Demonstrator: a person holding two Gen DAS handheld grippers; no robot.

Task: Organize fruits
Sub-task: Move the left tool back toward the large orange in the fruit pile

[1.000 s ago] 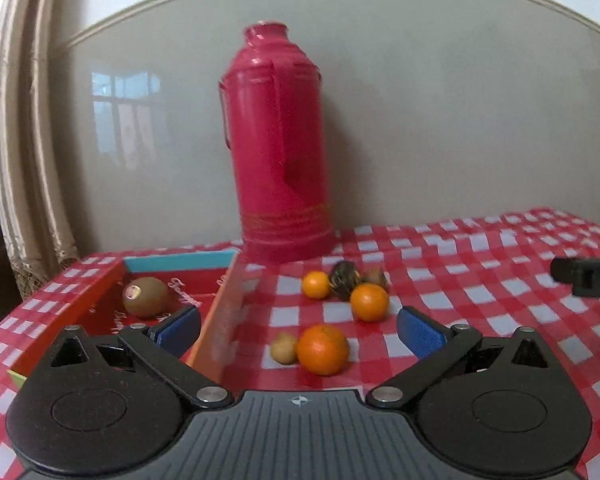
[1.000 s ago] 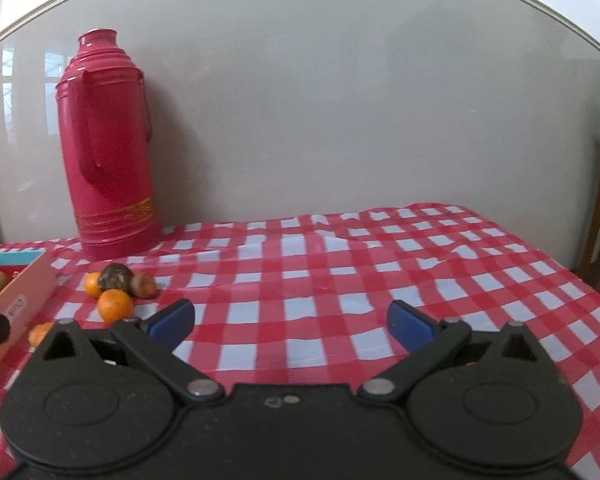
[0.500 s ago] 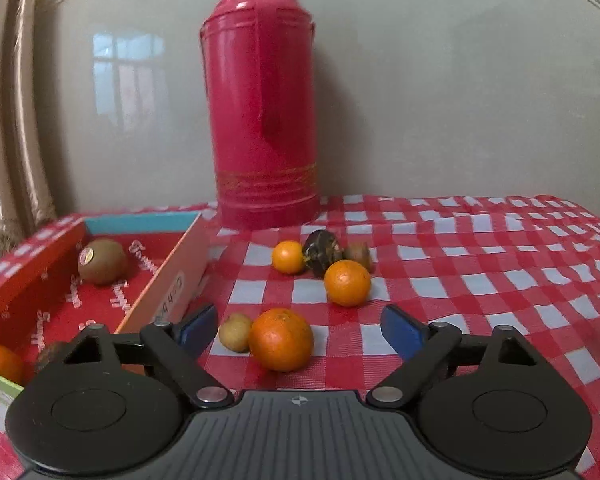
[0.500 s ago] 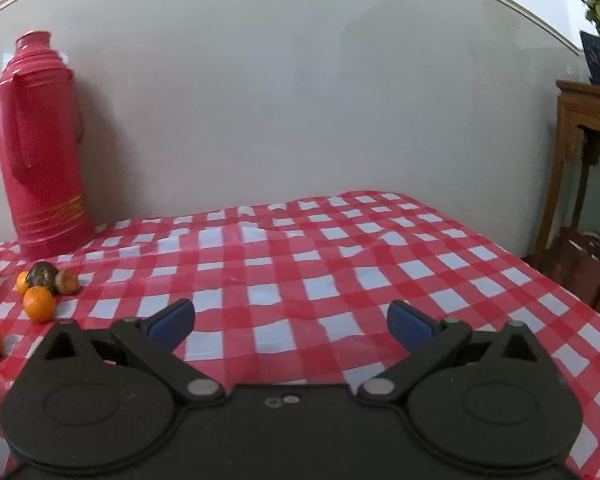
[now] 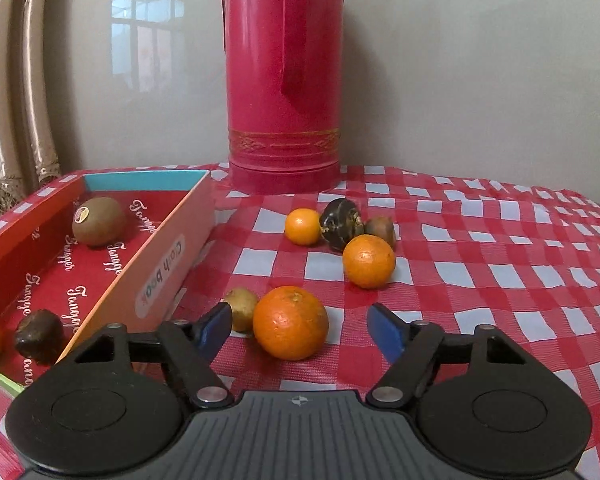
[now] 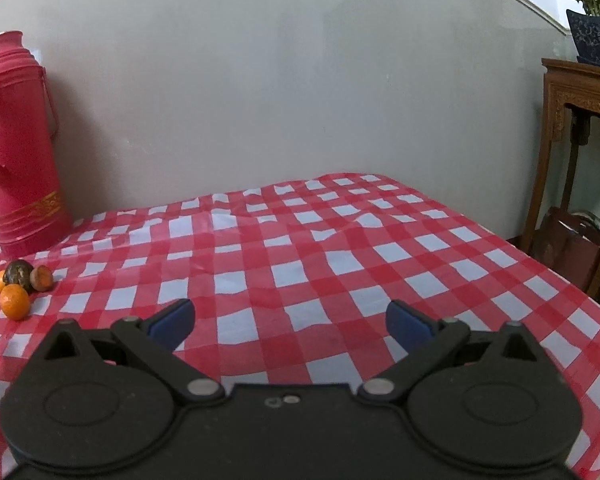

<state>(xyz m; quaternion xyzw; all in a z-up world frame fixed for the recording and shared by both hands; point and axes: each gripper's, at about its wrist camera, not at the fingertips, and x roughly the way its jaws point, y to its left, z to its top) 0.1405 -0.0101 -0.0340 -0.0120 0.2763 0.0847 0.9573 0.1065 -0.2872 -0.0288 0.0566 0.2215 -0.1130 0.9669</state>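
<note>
Currently left gripper (image 5: 300, 330) jaws closing around the near orange (image 5: 291, 322), pads not touching yet; box (image 5: 156, 268) sits left for drop-off. Right gripper (image 6: 290, 322) spread, empty.

Soft, even daylight, a window reflected as glare on the glossy wall (image 5: 140, 48) (left wrist view), faint shadows, edges bowed by fisheye, focus sharp.
</note>
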